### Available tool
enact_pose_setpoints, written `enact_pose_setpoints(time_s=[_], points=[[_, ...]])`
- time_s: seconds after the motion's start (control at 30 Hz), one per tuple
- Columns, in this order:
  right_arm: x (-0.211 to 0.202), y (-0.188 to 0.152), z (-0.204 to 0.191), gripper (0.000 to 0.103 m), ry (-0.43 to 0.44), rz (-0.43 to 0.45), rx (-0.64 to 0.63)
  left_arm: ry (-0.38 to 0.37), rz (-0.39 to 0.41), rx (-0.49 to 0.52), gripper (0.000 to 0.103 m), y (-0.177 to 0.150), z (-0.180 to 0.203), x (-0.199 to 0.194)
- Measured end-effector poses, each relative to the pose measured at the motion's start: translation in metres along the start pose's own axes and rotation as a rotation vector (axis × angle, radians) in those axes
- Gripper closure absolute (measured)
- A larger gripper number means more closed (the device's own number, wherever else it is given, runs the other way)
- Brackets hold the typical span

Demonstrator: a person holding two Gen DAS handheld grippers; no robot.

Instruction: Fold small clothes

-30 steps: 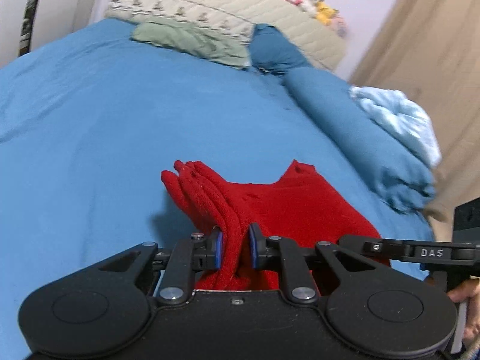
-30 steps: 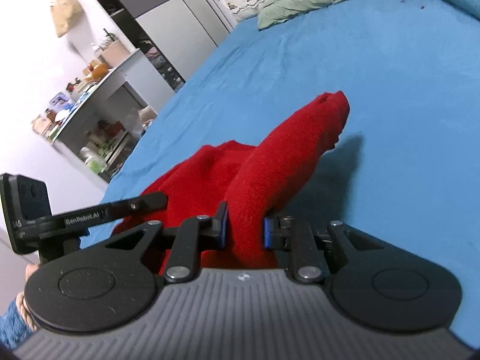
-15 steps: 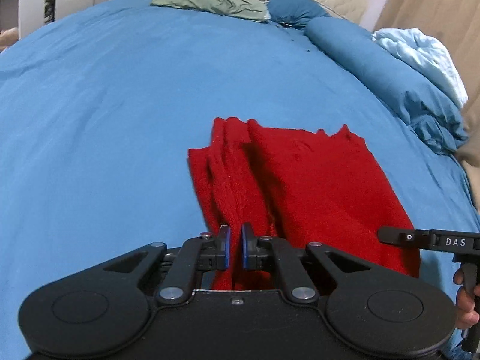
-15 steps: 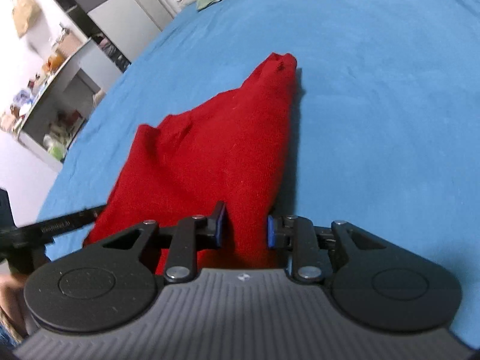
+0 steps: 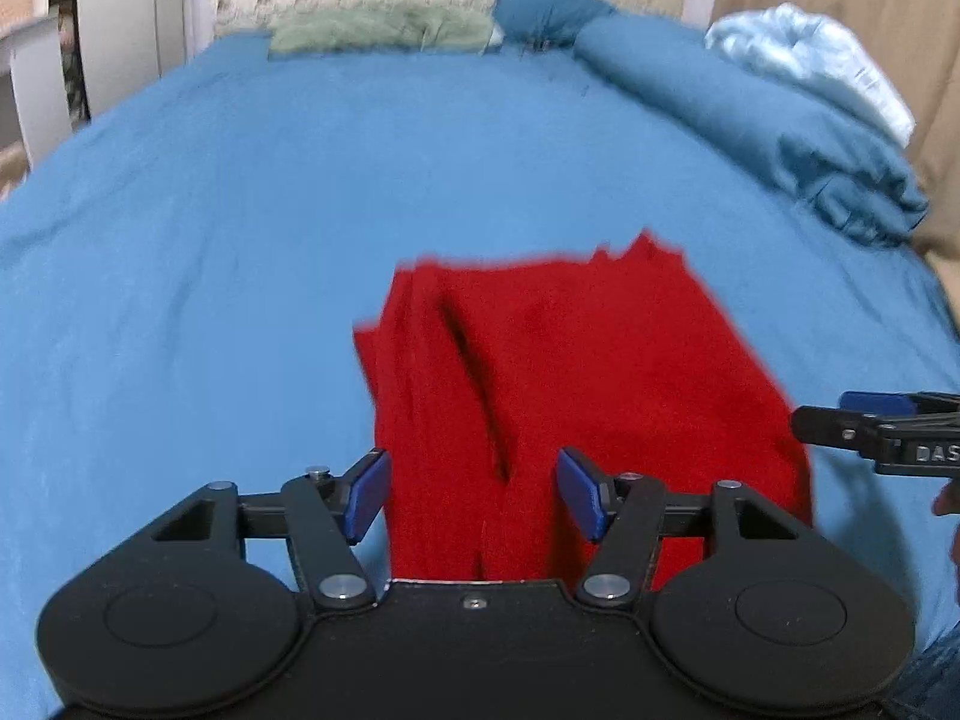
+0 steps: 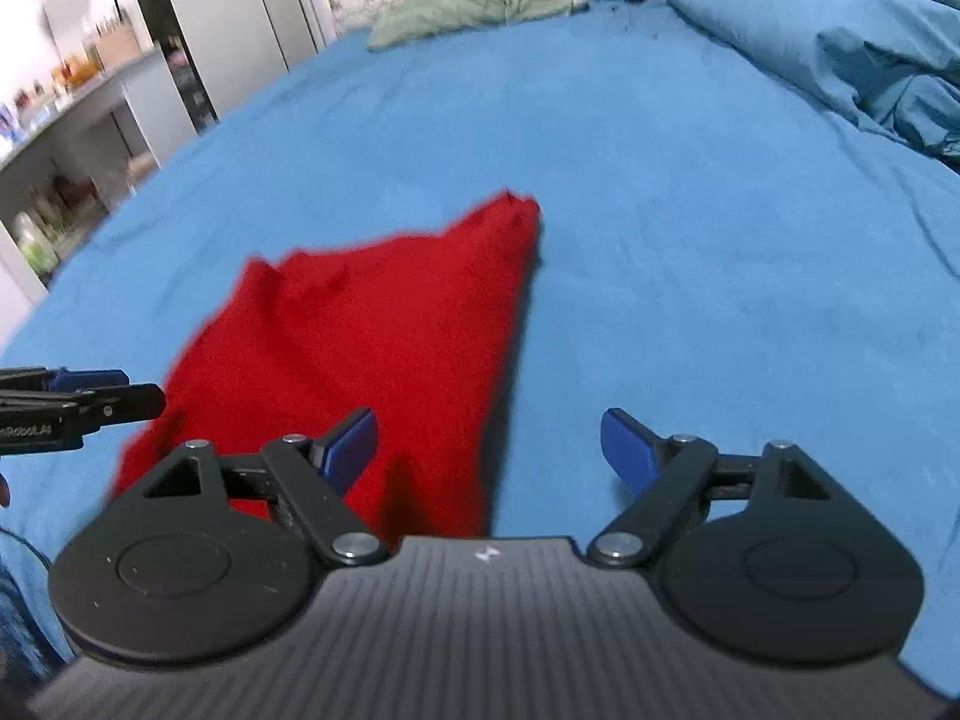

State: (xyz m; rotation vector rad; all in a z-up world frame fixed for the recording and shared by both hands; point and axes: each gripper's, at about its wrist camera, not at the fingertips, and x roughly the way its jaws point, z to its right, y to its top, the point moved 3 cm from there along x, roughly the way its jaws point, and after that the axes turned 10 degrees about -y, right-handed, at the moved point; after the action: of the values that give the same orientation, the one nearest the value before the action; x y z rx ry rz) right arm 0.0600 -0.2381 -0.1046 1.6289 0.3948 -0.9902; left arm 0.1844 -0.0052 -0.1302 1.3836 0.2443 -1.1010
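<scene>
A small red garment (image 5: pixel 576 372) lies folded flat on the blue bed sheet (image 5: pixel 240 240), with a bunched pleat along its left side. My left gripper (image 5: pixel 474 495) is open, its jaws spread over the garment's near edge. In the right wrist view the garment (image 6: pixel 372 348) lies left of centre, tapering to a far corner. My right gripper (image 6: pixel 489 450) is open and empty over the garment's near right edge. Each gripper's tip shows at the edge of the other view.
A rolled blue duvet (image 5: pixel 768 120) and a light blue cloth (image 5: pixel 810 66) lie along the right side. A green pillow (image 5: pixel 384 30) and a quilted headboard stand at the far end. Shelves and a cabinet (image 6: pixel 108 138) stand left of the bed.
Both grippers were shut on the lifted red garment. They lowered it flat onto the sheet and both have opened and let it go.
</scene>
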Motion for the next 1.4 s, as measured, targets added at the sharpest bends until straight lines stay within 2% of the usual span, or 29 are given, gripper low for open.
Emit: enact_pose_setpoints(time_s=[0.1,0.2,0.37,0.53,0.7,0.73,0.83,0.9,0.97,1.13,1.4], points=[[0.013,-0.015,-0.004,0.006,-0.036,-0.030,-0.037,0.022,-0.052,-0.035,0.036,-0.018,-0.013,0.017],[0.025,-0.026,-0.002,0.006,-0.040,-0.049,-0.019,-0.014,-0.045,-0.097,0.036,-0.027,-0.025,0.022],[0.027,-0.028,0.000,0.006,-0.049,-0.043,-0.002,0.011,-0.048,-0.065,0.038,-0.021,-0.017,0.014],[-0.020,-0.011,-0.007,0.006,-0.030,0.022,-0.002,0.024,0.014,-0.036,0.041,-0.004,-0.001,-0.033],[-0.105,0.012,-0.011,0.001,-0.031,0.098,0.023,0.038,0.081,-0.016,0.037,0.011,0.022,-0.106],[-0.120,0.014,-0.012,0.000,-0.036,0.104,0.025,0.034,0.088,-0.022,0.031,0.011,0.027,-0.119],[-0.167,0.014,-0.016,0.000,-0.063,0.129,0.030,0.030,0.113,-0.044,0.000,0.008,0.039,-0.156],[-0.192,0.008,-0.021,0.000,-0.077,0.125,0.015,0.028,0.130,-0.049,0.000,0.002,0.047,-0.177],[-0.209,0.002,-0.025,0.000,-0.103,0.103,0.006,0.040,0.113,-0.050,0.000,-0.004,0.052,-0.189],[-0.231,-0.026,-0.036,0.000,-0.127,0.033,-0.002,0.094,0.094,-0.030,0.000,-0.028,0.060,-0.208],[-0.228,-0.059,-0.044,0.000,-0.201,-0.012,-0.024,0.141,0.069,-0.039,0.000,-0.069,0.060,-0.212]])
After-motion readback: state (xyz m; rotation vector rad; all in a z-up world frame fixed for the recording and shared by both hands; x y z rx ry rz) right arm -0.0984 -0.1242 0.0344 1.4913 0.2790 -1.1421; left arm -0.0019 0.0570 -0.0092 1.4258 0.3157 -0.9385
